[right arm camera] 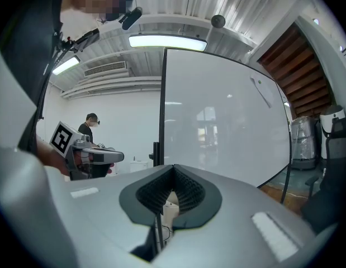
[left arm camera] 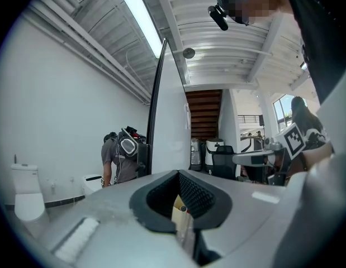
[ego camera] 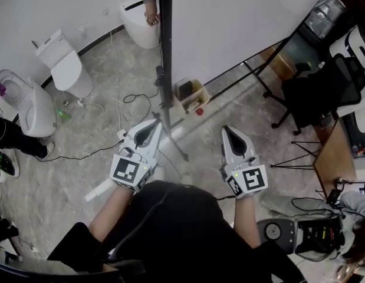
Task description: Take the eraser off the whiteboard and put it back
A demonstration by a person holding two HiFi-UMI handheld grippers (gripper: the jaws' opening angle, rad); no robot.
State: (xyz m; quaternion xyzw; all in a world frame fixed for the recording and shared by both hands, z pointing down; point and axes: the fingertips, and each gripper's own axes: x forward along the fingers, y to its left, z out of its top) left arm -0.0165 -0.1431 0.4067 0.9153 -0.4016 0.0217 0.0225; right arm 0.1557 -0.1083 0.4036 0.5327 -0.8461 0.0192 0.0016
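Observation:
The whiteboard (ego camera: 241, 22) stands in front of me on a black frame, and its white face (right arm camera: 228, 121) fills the right gripper view. No eraser shows on it in any view. My left gripper (ego camera: 154, 124) is held level at the left of the board's black edge post (ego camera: 165, 52), its jaws together with nothing between them. The left gripper view (left arm camera: 178, 175) looks along the board's edge (left arm camera: 159, 110). My right gripper (ego camera: 227, 131) points at the board face, jaws shut and empty (right arm camera: 173, 169). The left gripper (right arm camera: 89, 155) also shows beside it in the right gripper view.
A small open box (ego camera: 191, 95) sits on the floor at the board's foot. Toilets (ego camera: 64, 63) and a white bin (ego camera: 138, 22) line the left wall, with cables (ego camera: 111, 146) across the floor. A black office chair (ego camera: 326, 87) and a desk (ego camera: 335, 152) are at right. A person (left arm camera: 121, 158) stands beyond.

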